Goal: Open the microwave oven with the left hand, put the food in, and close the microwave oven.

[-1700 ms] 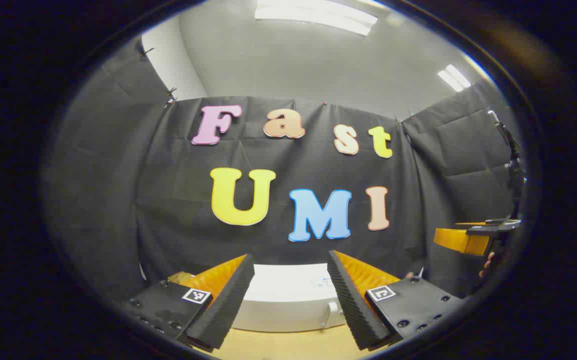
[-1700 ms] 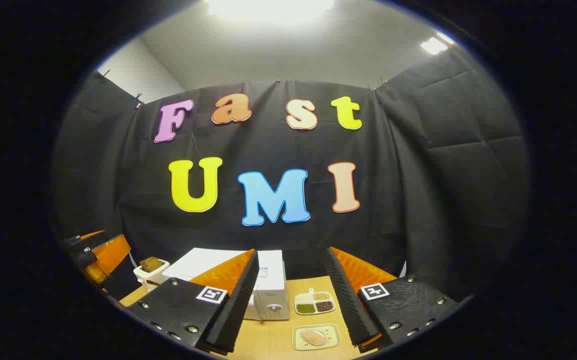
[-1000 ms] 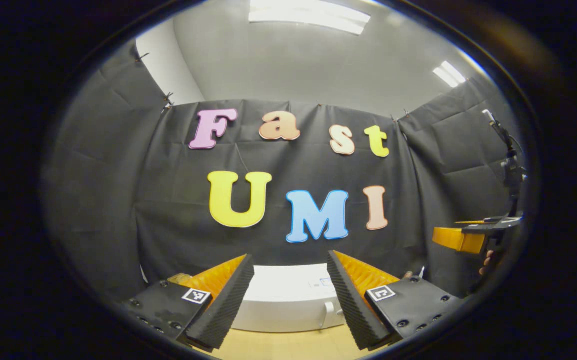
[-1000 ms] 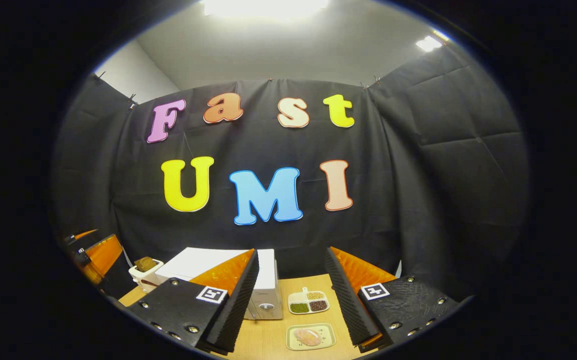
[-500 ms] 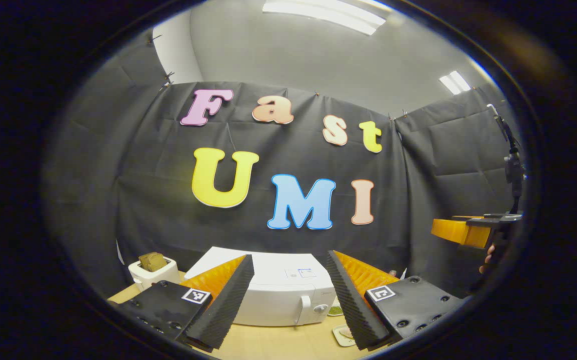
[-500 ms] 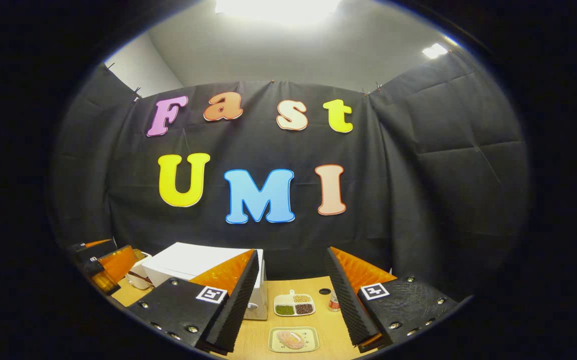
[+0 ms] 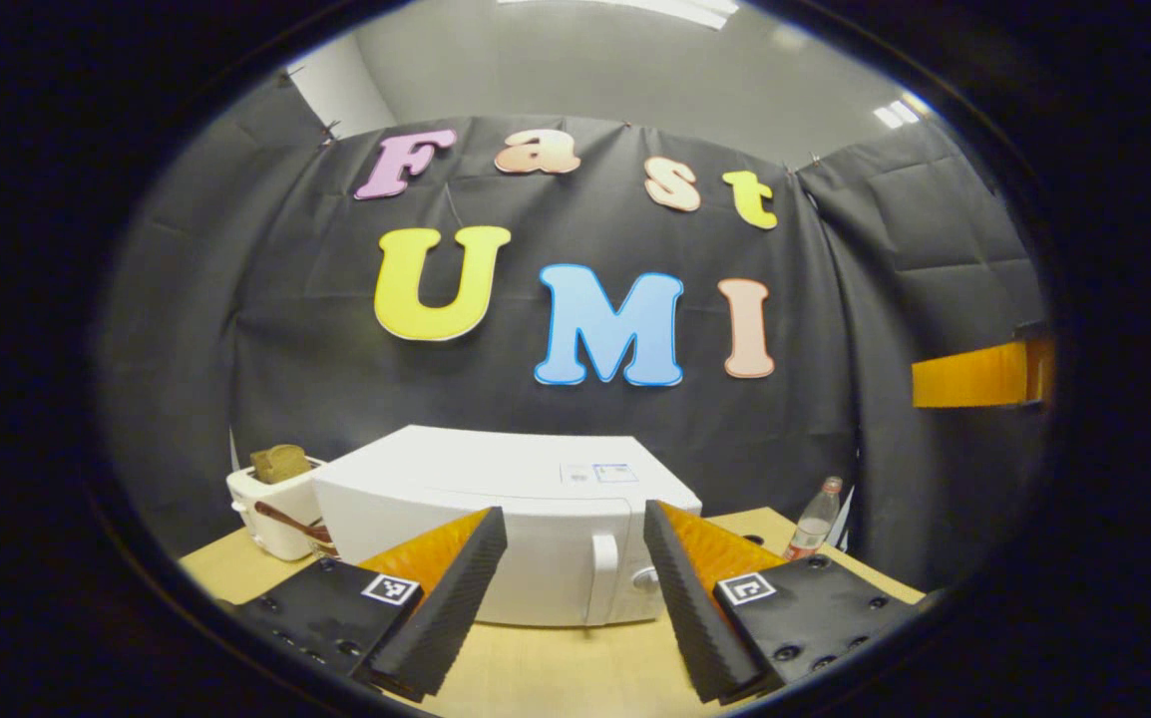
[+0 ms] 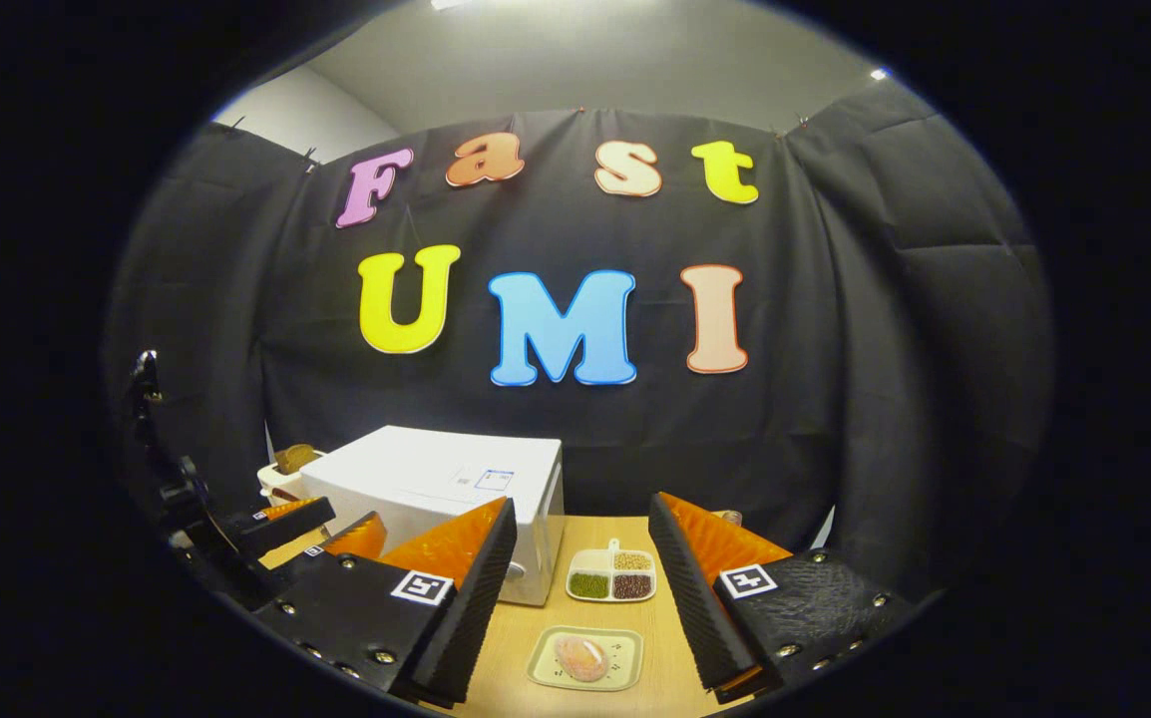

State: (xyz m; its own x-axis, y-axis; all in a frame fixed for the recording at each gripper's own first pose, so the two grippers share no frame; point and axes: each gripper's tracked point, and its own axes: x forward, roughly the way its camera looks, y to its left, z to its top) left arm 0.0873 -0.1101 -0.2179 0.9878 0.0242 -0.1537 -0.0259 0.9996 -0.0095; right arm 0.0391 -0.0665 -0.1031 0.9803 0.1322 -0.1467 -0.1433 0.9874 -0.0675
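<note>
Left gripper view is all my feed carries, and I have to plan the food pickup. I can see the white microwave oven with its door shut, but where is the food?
Observer: In the right gripper view, a pinkish piece of food lies on a pale square plate on the wooden table, nearer than the white microwave oven and to its right, framed between the open right gripper fingers.
Operator: Anything else close to that plate?
Observer: A white four-compartment dish with green, brown and tan grains sits just beyond the plate, beside the oven.
</note>
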